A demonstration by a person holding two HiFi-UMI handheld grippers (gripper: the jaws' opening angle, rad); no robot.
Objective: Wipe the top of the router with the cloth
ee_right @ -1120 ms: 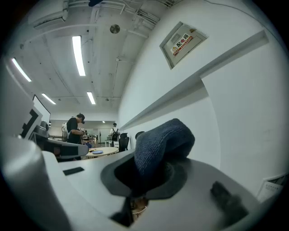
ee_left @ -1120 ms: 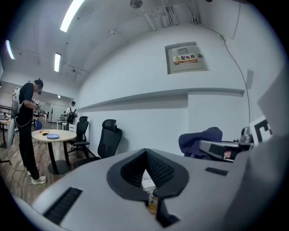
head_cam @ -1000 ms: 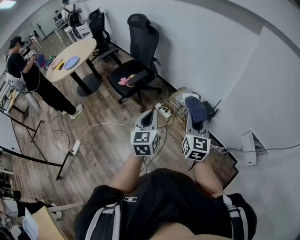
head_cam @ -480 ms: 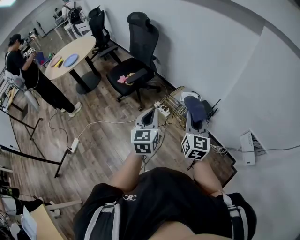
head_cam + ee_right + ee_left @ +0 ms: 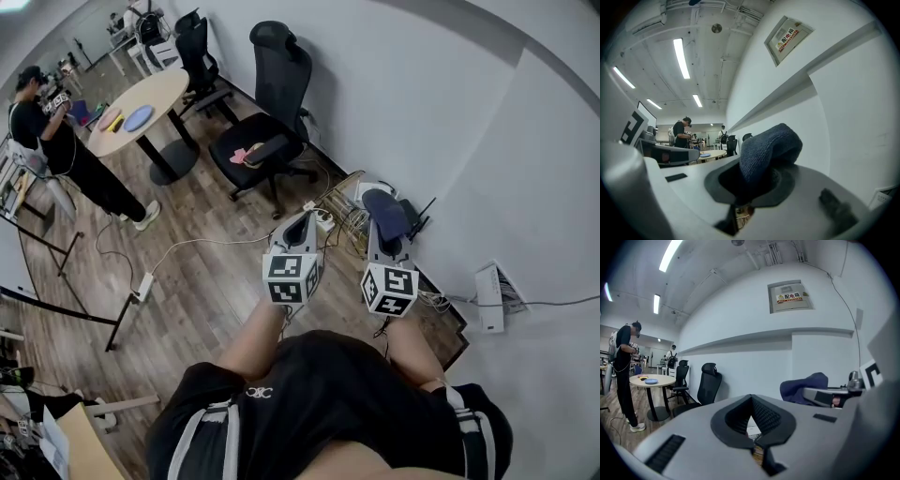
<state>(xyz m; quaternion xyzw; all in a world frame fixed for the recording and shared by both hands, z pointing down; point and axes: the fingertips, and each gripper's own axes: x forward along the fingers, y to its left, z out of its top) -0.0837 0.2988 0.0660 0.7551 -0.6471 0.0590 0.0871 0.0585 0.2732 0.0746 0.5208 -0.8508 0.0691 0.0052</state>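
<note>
My right gripper (image 5: 384,231) is shut on a dark blue cloth (image 5: 385,208), which bulges up out of the jaws in the right gripper view as a thick fold (image 5: 768,146). It hangs above a black router (image 5: 415,218) with an antenna, standing on the floor by the white wall and partly hidden behind the cloth. My left gripper (image 5: 297,227) is held level beside it, jaws closed with nothing between them; its dark pads (image 5: 761,417) meet at the tip. The cloth also shows at the right of the left gripper view (image 5: 805,384).
A wire basket (image 5: 345,208) and a white power strip (image 5: 322,219) with cables lie on the wooden floor below the grippers. A white box (image 5: 492,294) is on the wall at right. A black office chair (image 5: 264,141), a round table (image 5: 141,108) and a standing person (image 5: 66,150) are further off.
Both grippers and the cloth stay held side by side; they have shifted only slightly up and left in the head view.
</note>
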